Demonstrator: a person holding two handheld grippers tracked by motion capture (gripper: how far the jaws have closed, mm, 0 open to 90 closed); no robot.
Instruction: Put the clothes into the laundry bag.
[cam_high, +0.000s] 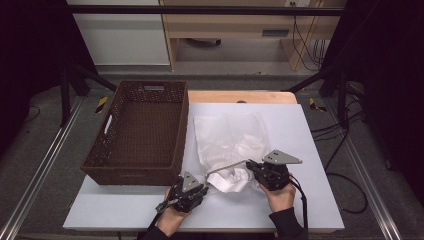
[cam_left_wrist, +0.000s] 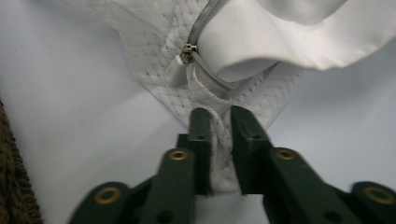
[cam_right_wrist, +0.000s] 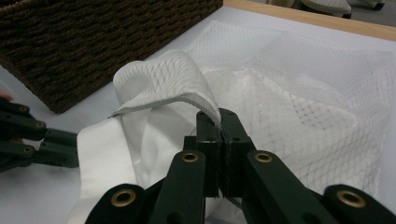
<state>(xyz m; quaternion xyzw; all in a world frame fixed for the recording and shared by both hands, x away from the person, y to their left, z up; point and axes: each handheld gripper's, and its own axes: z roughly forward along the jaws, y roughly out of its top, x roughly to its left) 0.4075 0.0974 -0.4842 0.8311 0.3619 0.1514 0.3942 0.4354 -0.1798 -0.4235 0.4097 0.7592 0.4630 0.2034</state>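
Two grippers, one white mesh laundry bag (cam_high: 227, 137).
Your left gripper (cam_left_wrist: 218, 122) clamps its zipper corner; your right gripper (cam_right_wrist: 218, 123) pinches its opening edge.

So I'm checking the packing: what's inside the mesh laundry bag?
White cloth bulges from the open zippered mouth of the mesh laundry bag. How far it reaches inside is hidden by the mesh, and anything deeper is covered.

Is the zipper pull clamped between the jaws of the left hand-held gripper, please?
No, the left hand-held gripper pinches mesh fabric, apart from the zipper pull.
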